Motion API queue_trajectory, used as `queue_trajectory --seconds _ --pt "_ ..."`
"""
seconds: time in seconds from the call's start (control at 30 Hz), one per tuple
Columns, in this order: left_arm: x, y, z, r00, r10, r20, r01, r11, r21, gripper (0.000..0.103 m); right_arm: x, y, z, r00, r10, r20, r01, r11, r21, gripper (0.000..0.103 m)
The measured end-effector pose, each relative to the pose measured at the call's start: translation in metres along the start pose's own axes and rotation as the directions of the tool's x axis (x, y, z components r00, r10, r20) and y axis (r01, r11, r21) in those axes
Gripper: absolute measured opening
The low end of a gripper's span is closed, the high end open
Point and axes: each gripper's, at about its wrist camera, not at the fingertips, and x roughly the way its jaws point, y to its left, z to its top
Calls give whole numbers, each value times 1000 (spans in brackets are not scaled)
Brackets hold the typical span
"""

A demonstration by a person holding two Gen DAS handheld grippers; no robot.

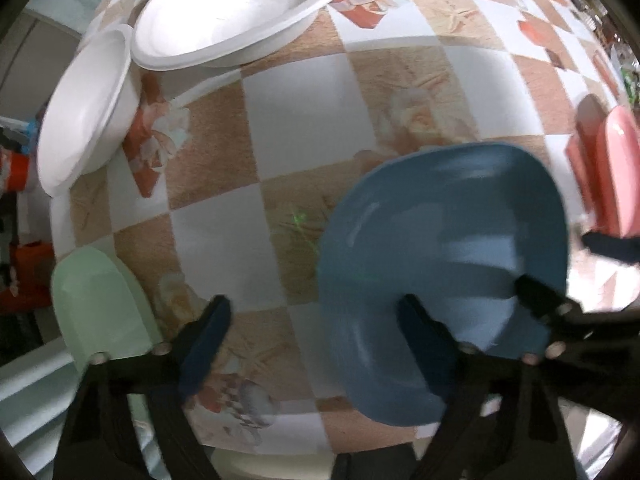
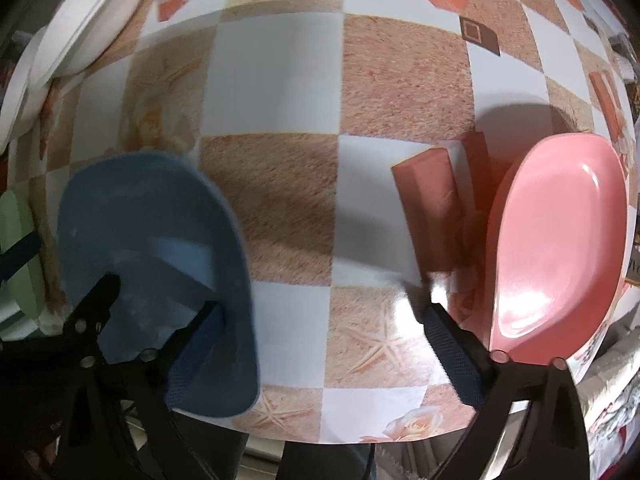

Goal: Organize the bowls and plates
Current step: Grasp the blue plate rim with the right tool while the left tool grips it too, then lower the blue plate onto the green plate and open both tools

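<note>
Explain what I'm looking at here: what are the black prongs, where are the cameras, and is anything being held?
There is no robot. A person holds a hand tool in each hand, each with a camera looking out along its two black prongs. One picture comes from the left tool, the other from the right.

Both the left tongs and the right tongs stand wide open, with only the checked tablecloth between their prongs, so neither grips anything.

On the table are a blue dish, a pink plate, a pale green plate and white bowls further back. The blue dish lies between the two tools, and one prong of each overlaps it. Whether they touch it cannot be told.
</note>
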Motion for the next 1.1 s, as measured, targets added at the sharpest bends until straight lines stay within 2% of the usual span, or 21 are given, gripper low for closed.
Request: queue_trajectory --seconds 0.03,0.1,0.13,0.2,0.27,0.3,0.4,0.53,0.73,0.9,0.93,0.97,1.03,1.1 --pt "-2 0 1 1000 -22 -5 22 1000 -6 66 -3 6 -5 1000 10 9 -10 1000 -14 86" --pt "-4 -4 0 995 -95 -18 94 995 -15 36 -8 15 -10 999 44 19 -43 998 -34 62" --pt "-6 -8 1 994 -104 -31 104 995 -13 35 -11 21 -12 998 67 18 -66 997 -44 47" --pt "-7 -10 -1 995 -87 -39 87 996 -4 33 -11 28 -15 994 111 6 -111 993 -48 28" --pt "-7 -8 -4 995 -78 -58 78 997 -3 27 -11 30 -15 994 111 -5 -111 993 -37 27" --pt "-7 -6 -6 995 -76 -67 75 997 -8 23 -11 30 -16 993 118 -16 -118 993 -26 22" --pt "-15 -2 -14 995 -73 -65 72 997 -13 23 -13 32 -16 989 147 -28 -147 989 -9 20" --pt "-28 15 -28 998 -41 -45 41 999 -5 23 -24 50 -19 990 136 -32 -137 989 -46 20" --pt "-64 44 -36 1000 -30 6 30 997 -65 23 -31 71 -1 986 162 -37 -164 984 -75 20" --pt "-90 82 -48 998 26 61 -19 994 -111 23 -48 116 11 983 181 -28 -183 974 -133 20" --pt "-93 88 -49 997 34 67 -26 993 -119 23 -50 132 5 982 189 -23 -190 971 -144 20" --pt "-100 112 -51 996 46 76 -35 990 -134 23 -51 141 6 980 195 -28 -197 967 -159 20" --pt "-98 119 -48 994 69 85 -56 986 -155 23 -52 164 7 977 209 -43 -214 959 -185 20" --pt "-98 148 -55 992 93 91 -75 981 -179 23 -52 193 9 974 218 -56 -225 949 -220 21"
